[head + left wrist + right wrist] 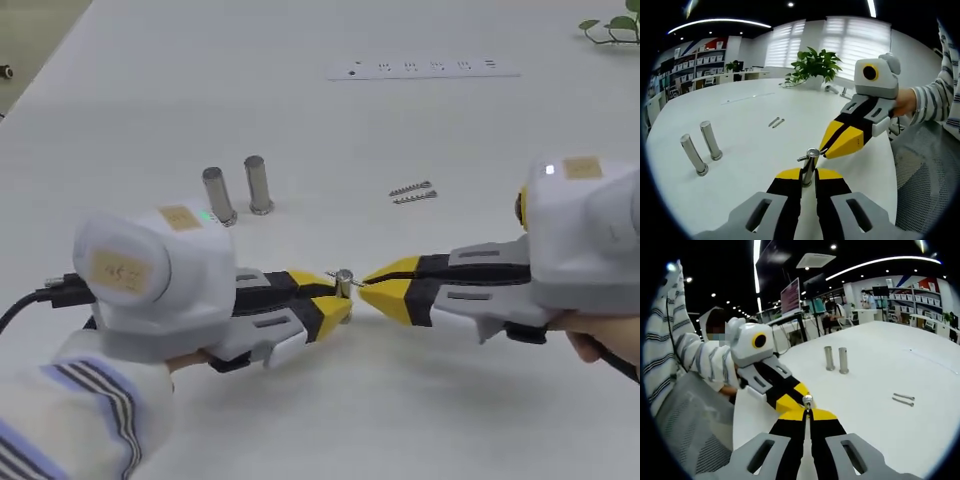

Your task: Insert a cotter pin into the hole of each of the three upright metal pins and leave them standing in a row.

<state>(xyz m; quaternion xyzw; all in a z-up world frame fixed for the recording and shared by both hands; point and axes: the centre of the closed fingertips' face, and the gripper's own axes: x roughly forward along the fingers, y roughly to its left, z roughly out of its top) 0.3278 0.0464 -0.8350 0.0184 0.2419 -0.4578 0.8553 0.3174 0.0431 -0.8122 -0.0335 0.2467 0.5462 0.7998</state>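
- The left gripper [809, 176] has its jaws clenched on the held metal pin [810, 161] and keeps it upright.
- The right gripper [807, 412] meets it tip to tip. Its jaws are pressed tight on a thin cotter pin [802, 158], and the end of this comes out at the far side of the pin's top.
- A second metal pin [216, 194] and a third metal pin [257, 184] stand side by side beyond the left gripper.
- Two loose cotter pins [412, 192] lie together on the white table [300, 100], well apart to the right.

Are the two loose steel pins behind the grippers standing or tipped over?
Standing: both grey cylindrical steel pins sit upright on their bases, side by side.
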